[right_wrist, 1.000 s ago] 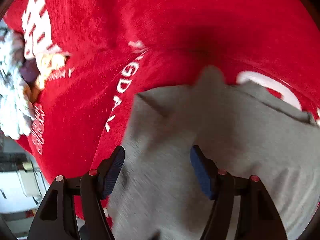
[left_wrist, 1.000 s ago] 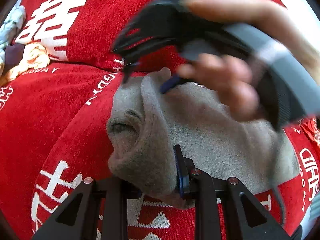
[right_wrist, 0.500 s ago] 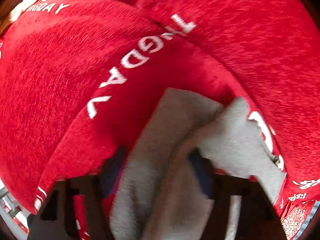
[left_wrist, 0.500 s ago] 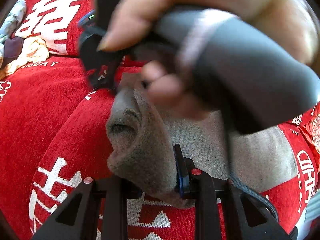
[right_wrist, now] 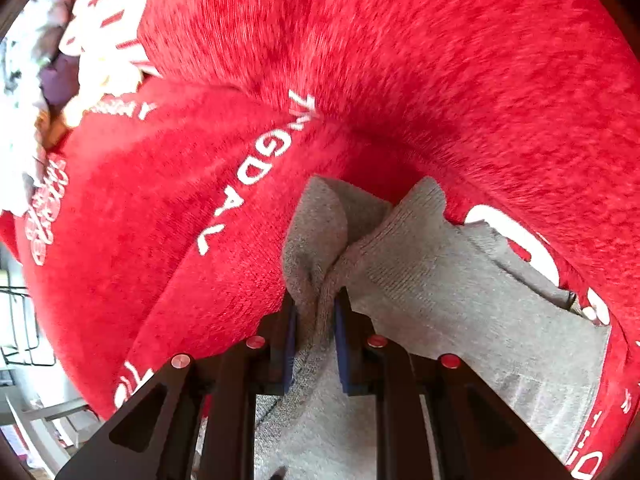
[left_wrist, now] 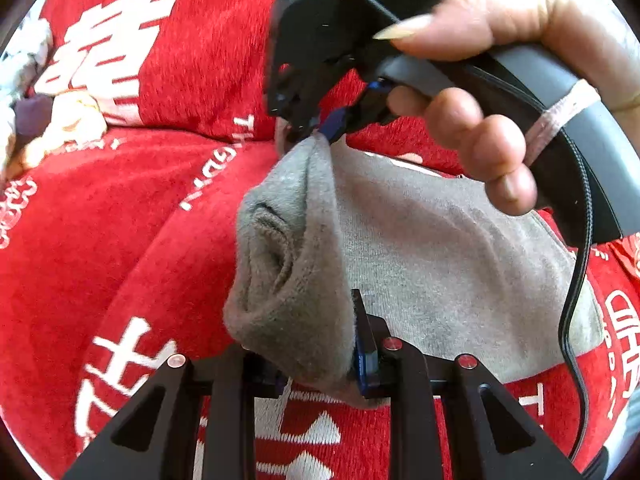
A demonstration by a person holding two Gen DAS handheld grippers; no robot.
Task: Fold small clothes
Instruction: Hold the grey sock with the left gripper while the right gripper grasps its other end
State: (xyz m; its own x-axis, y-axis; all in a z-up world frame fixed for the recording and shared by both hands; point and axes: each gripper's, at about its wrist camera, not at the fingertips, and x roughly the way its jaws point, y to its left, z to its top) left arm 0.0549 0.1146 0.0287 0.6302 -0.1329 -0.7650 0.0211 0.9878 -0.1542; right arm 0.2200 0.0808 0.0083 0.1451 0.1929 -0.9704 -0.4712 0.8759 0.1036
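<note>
A grey sock (left_wrist: 420, 248) lies on a red blanket (left_wrist: 100, 240) with white lettering. My left gripper (left_wrist: 316, 356) is shut on the sock's bunched near end, which hides the left pad. A hand (left_wrist: 480, 120) holds my right gripper (left_wrist: 320, 128) pointing down at the sock's far end. In the right wrist view the jaws of the right gripper (right_wrist: 316, 316) are closing, and the blue pads pinch a raised fold of the sock (right_wrist: 440, 300) between them. The fold is lifted a little off the blanket (right_wrist: 400, 80).
A pile of pale and purple clothes (left_wrist: 48, 120) lies at the blanket's far left, also in the right wrist view as the pile (right_wrist: 52, 60). A black cable (left_wrist: 576, 280) hangs from the right gripper's handle over the sock. The blanket's edge drops off at lower left towards a wire rack (right_wrist: 24, 340).
My right gripper came down onto the sock's far end with its jaws wide, closed on a fold and lifted it. The left gripper kept its hold and stayed put.
</note>
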